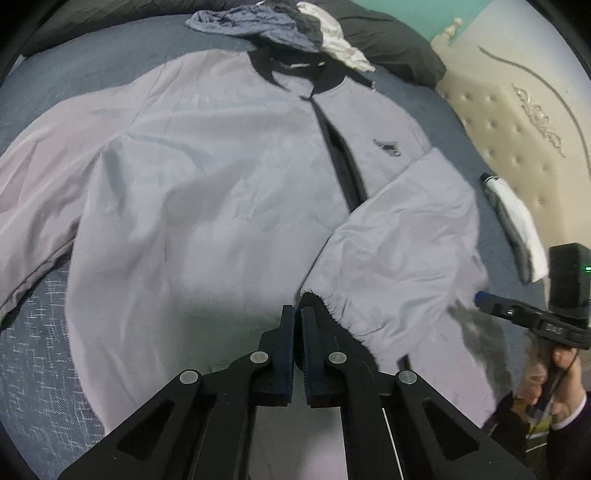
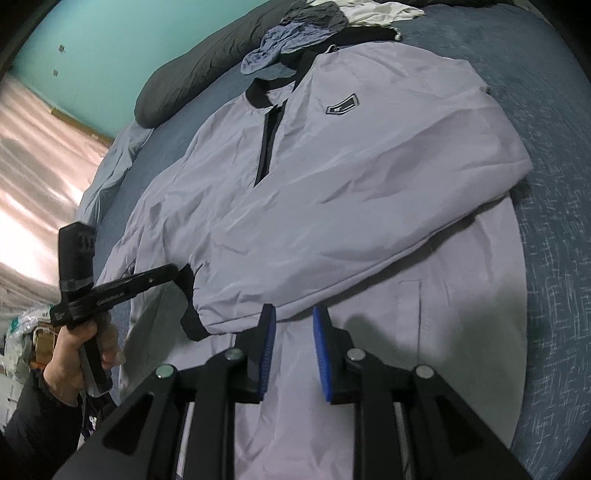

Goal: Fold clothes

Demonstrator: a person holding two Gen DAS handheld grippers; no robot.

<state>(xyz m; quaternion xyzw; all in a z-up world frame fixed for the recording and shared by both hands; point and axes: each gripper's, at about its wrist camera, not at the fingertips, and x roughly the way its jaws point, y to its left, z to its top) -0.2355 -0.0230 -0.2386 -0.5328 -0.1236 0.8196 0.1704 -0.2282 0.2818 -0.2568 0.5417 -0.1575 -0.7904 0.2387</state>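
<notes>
1. Firstly, from the left wrist camera: a pale grey jacket [image 1: 207,192] with a black collar and black zip placket lies front-up across a blue bedspread [image 1: 44,354], filling most of the view. One sleeve [image 1: 402,243] is folded across the front, its black cuff at about 6 o'clock. The left gripper [image 1: 297,317] has its jaws nearly together, just beside that cuff; whether fabric is pinched between them I cannot tell. At 12 o'clock sits a heap of crumpled clothes [image 1: 258,26]. At 4 o'clock a hand [image 1: 554,391] holds the right gripper [image 1: 480,297].

2. Next, from the right wrist camera: the jacket [image 2: 332,177] spreads from 12 to 6 o'clock. The right gripper [image 2: 293,317] stands partly open over the folded sleeve's lower edge, with nothing clamped. At 9 o'clock the left gripper [image 2: 173,271] reaches the cuff [image 2: 190,306], carried by a hand [image 2: 79,354].
</notes>
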